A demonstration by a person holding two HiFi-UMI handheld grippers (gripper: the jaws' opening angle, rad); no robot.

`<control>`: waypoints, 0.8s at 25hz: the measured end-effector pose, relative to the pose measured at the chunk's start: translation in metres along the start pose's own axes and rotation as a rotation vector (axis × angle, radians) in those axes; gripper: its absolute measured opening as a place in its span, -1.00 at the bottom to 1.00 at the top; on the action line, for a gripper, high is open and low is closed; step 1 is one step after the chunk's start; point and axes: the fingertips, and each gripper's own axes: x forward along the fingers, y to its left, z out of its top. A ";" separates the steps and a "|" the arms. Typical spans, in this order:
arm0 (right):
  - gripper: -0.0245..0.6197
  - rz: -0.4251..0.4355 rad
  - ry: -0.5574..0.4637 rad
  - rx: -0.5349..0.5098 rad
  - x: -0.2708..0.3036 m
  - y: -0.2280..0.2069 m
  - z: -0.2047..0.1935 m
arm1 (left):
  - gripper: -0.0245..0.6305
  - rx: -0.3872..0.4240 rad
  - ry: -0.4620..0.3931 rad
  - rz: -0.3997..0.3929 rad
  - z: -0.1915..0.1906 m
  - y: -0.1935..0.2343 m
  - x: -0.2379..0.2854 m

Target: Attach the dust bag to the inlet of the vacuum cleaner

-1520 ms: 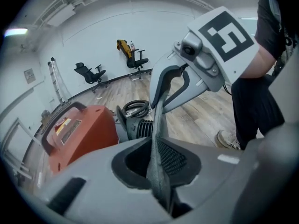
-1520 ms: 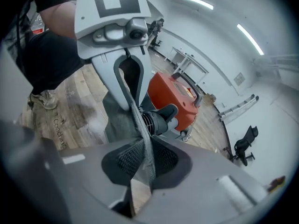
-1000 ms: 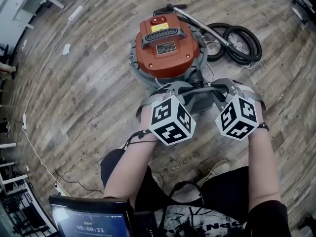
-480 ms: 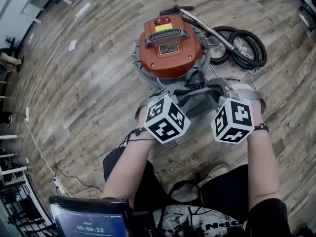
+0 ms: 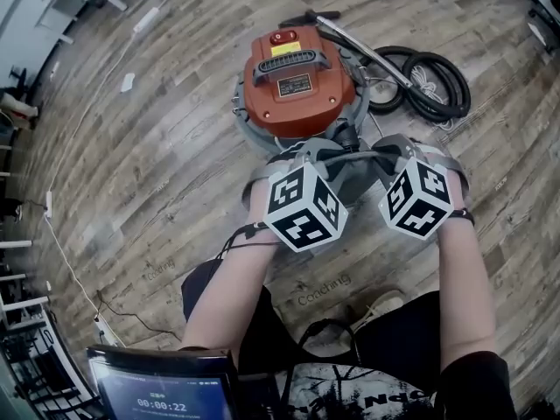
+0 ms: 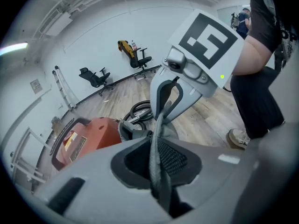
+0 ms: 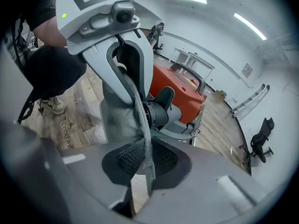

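The orange vacuum cleaner (image 5: 293, 77) stands on the wood floor, its black inlet (image 5: 346, 138) facing me. A grey dust bag (image 5: 350, 186) hangs in front of the inlet, its mouth stretched between both grippers. My left gripper (image 5: 302, 158) is shut on the bag's left edge, seen as a fabric strip (image 6: 159, 167) pinched between the pads. My right gripper (image 5: 385, 152) is shut on the right edge (image 7: 144, 146). In the right gripper view the inlet (image 7: 159, 108) sits just behind the bag (image 7: 119, 115), close to its opening. Whether bag and inlet touch is unclear.
A coiled black hose (image 5: 424, 77) and a metal wand (image 5: 359, 46) lie right of the vacuum. A screen (image 5: 162, 388) sits at the bottom edge and a thin cable (image 5: 70, 278) runs along the floor at left. My shoe (image 5: 385, 304) is below the grippers.
Both grippers keep their hold on the bag. The right gripper has shifted slightly toward the vacuum, bringing the bag mouth nearer the inlet.
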 end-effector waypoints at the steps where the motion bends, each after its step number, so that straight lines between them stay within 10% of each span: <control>1: -0.80 -0.003 0.002 -0.003 0.001 -0.001 0.000 | -0.78 -0.003 -0.001 -0.001 0.001 0.001 0.000; 11: -0.80 -0.071 -0.060 -0.119 -0.014 0.003 0.037 | -0.80 -0.128 -0.024 -0.006 -0.030 -0.006 -0.002; 20: -0.81 -0.017 -0.012 -0.008 -0.008 -0.004 0.010 | -0.77 -0.037 -0.013 0.022 -0.005 0.005 0.000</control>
